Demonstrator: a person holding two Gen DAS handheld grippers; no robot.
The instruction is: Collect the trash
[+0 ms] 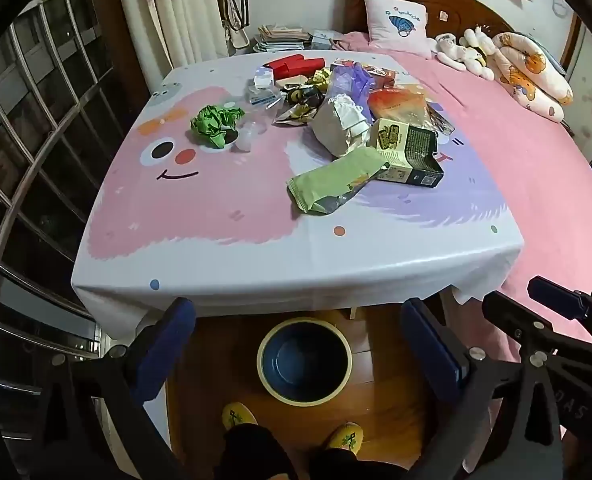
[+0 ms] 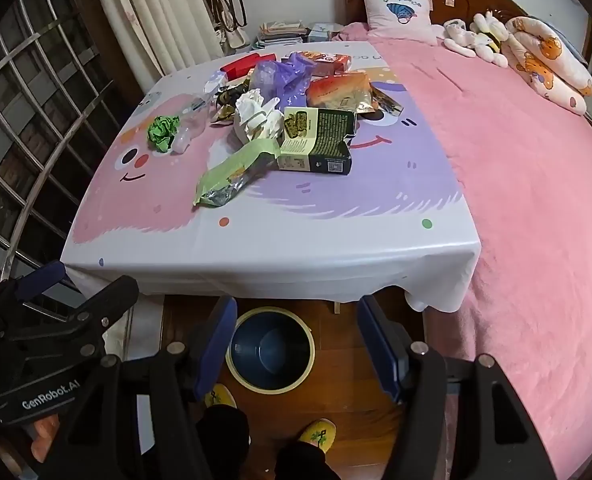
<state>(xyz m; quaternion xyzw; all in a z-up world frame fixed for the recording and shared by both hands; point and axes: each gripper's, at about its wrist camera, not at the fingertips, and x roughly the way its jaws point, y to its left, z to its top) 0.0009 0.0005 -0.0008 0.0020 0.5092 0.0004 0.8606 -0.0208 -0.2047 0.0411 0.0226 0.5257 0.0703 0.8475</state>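
With both the left tongs (image 1: pixel 296 356) and right tongs (image 2: pixel 292 352) spread empty above the bin (image 1: pixel 304 360), I judge the green wrapper (image 1: pixel 336 186) nearest me on the tabletop (image 1: pixel 216 216) light, crinkly and slippery, best pinched across its flat middle.

The print on the dark snack box (image 2: pixel 316 142) beyond the fingertips is too small to read; the trash bin (image 2: pixel 271 350) between the fingers is partly hidden.

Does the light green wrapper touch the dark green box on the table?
Touching. In the right wrist view, the far end of the light green wrapper lies against the dark green box, with no tablecloth between them.
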